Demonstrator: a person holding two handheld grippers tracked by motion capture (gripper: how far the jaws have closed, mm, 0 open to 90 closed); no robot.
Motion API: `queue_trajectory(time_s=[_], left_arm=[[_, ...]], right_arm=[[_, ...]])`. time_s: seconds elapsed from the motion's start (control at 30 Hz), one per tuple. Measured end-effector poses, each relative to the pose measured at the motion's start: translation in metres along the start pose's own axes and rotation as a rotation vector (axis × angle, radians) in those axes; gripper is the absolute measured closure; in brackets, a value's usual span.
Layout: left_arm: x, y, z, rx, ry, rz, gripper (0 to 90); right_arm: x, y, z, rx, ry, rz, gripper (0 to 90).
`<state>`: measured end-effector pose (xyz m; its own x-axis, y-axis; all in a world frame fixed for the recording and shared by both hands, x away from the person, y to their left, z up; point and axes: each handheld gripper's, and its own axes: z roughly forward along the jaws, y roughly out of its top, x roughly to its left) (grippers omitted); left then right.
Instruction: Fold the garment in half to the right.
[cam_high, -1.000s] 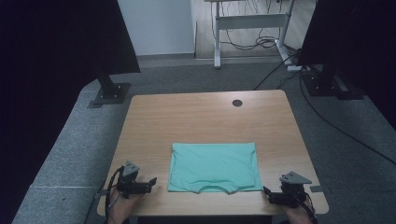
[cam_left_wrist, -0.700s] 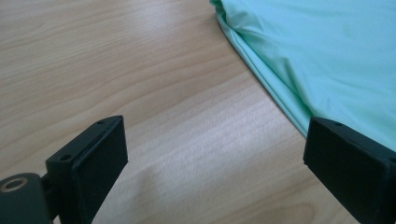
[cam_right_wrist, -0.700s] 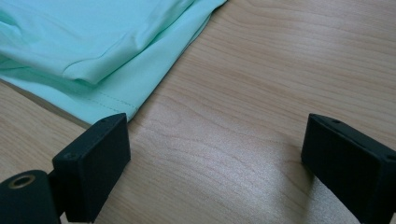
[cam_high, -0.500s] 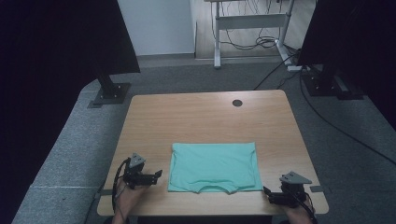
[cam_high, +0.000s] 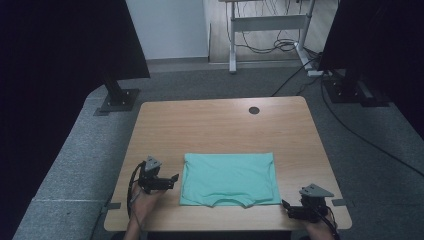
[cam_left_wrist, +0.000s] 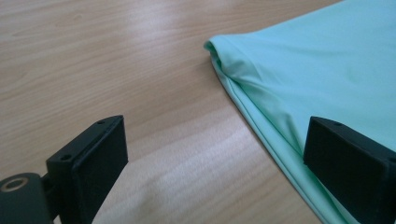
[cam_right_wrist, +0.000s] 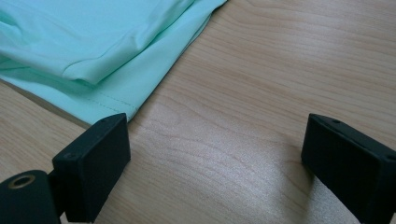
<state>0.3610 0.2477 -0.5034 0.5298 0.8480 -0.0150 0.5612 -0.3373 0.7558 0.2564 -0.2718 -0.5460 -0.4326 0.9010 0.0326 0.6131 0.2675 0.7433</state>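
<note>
A folded mint-green garment (cam_high: 228, 178) lies flat on the near half of a light wooden surface (cam_high: 220, 125), its shape a broad rectangle with a small curved notch in the near edge. In the left gripper view the cloth (cam_left_wrist: 317, 74) shows smooth fabric with stacked folded layers along its left edge and a soft crease near the far corner. In the right gripper view its near right corner (cam_right_wrist: 98, 51) shows a stitched hem and one puffed fold.

The far half of the surface is bare wood, with a small dark round cap (cam_high: 254, 110) near the far edge. Narrow strips of bare wood run along both sides of the garment.

The left tongs (cam_high: 173, 179) sit just beside the garment's left edge, jaws spread wide and holding nothing; one jaw hangs over the cloth edge. The right tongs (cam_high: 285, 206) rest near the near right corner of the cloth, also spread wide and empty.

Compared with a second ago, the left tongs have moved closer to the garment; the right tongs and cloth are unchanged.
</note>
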Motion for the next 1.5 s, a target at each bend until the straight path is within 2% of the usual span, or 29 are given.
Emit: queue_trajectory(time_s=[0.43, 0.87, 1.17, 1.5], left_arm=[[0.002, 0.015, 0.024, -0.019, 0.003, 0.006, 6.6], [0.009, 0.026, 0.040, -0.034, 0.010, -0.006, 6.7], [0.009, 0.032, 0.055, -0.029, 0.006, 0.000, 6.8], [0.009, 0.040, 0.074, -0.016, 0.032, 0.007, 6.8]], right_arm=[[0.000, 0.000, 0.000, -0.001, 0.001, 0.000, 7.3], [0.000, 0.000, 0.000, -0.001, 0.001, -0.001, 7.3], [0.000, 0.000, 0.000, -0.001, 0.001, -0.001, 7.3], [0.000, 0.000, 0.000, -0.001, 0.000, -0.001, 7.3]])
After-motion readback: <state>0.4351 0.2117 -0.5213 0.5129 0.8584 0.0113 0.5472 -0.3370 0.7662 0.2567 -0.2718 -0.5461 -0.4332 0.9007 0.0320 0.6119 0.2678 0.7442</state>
